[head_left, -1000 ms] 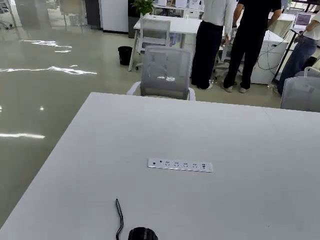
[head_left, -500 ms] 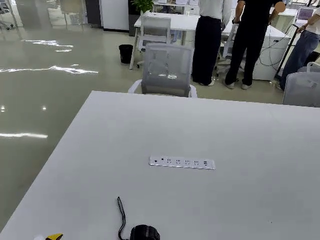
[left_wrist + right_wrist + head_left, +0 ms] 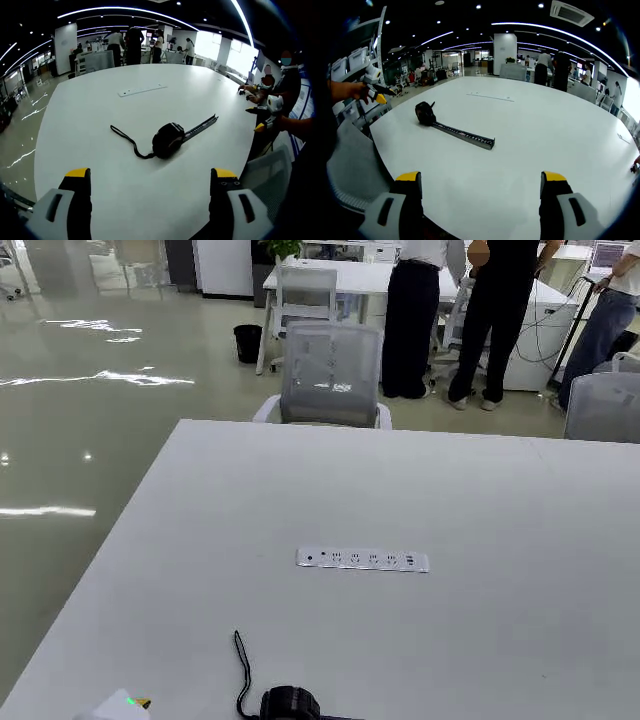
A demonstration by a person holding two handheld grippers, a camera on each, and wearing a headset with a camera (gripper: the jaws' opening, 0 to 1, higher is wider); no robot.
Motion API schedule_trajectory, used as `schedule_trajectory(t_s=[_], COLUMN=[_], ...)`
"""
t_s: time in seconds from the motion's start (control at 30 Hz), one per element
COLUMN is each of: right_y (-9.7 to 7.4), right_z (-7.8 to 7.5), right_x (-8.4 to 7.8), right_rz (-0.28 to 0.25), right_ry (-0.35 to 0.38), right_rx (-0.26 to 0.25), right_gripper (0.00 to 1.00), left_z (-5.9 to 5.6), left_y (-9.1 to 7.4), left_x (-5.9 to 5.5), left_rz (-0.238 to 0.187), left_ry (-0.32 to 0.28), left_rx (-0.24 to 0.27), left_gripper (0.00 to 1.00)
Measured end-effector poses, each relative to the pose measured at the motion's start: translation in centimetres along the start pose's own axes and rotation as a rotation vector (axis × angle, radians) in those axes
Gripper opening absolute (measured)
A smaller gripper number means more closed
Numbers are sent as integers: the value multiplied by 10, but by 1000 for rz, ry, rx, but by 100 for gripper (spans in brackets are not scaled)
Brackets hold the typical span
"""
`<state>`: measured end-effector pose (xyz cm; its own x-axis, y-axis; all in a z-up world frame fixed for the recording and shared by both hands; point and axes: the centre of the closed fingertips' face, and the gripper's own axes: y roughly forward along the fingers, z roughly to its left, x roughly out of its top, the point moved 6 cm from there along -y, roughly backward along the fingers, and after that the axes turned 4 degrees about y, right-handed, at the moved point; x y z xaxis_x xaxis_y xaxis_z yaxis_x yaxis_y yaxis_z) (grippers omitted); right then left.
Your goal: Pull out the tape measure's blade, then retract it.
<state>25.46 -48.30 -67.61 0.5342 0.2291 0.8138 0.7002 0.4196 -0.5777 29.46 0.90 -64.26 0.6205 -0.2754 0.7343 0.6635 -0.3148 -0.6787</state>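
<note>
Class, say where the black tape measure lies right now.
In the head view, the black tape measure lies at the white table's near edge, left of centre, nearer than the white power strip.

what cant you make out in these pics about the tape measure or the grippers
Head view: the tape measure is cut off by the bottom edge, so how far it is pulled out can't be judged there.
Head view: a hand-held gripper is cut off at the bottom edge; its jaws and its side are unreadable.
Right gripper view: the blade markings are too small to read.
</note>
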Motion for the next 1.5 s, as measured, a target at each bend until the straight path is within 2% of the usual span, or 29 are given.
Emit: schedule_trajectory(t_s=[0.1,0.3,0.37,0.4,0.53,0.67,0.83,0.93,1.07,1.17,1.27,1.4,1.5], right_y=[5,16,19,21,29,38,49,54,60,66,71,78,83], right_z=[2,4,4,4,2,-2,-4,-5,-7,-8,-8,-8,-9], right_x=[5,13,14,15,17,19,18,20,24,27,30,32,32], right_rz=[0,-2,0,1,15,27,56,59,55,57,59,62,73], right_ry=[-7,-54,-57,-62,-84,-101,-150,-163,-169,-177,-179,-179,-191], right_rx=[10,35,43,46,59,72,100,105,106,115,120,124,131], right_gripper=[100,100,100,100,100,100,97,96,95,94,93,92,91], left_z=[-1,-9,-10,-10,-15,-21,-33,-37,-49,-55,-58,-57,-55], left_y=[6,15,17,19,25,34,44,49,58,66,72,77,80], left_x=[0,1,2,5,7,9,14,17,21,24,24,26,28], left_rz=[-3,-6,-24,-47,-36,-33,-25,-28,-13,-8,-9,-14,-22], left_ry=[-10,-39,-35,-30,-32,-57,-26,-60,-28,-37,-70,-112,-87], left_rx=[24,31,42,49,74,65,46,38,27,18,14,36,67], left_gripper=[99,99,99,99,99,99,99,99,95,95,95,97,97])
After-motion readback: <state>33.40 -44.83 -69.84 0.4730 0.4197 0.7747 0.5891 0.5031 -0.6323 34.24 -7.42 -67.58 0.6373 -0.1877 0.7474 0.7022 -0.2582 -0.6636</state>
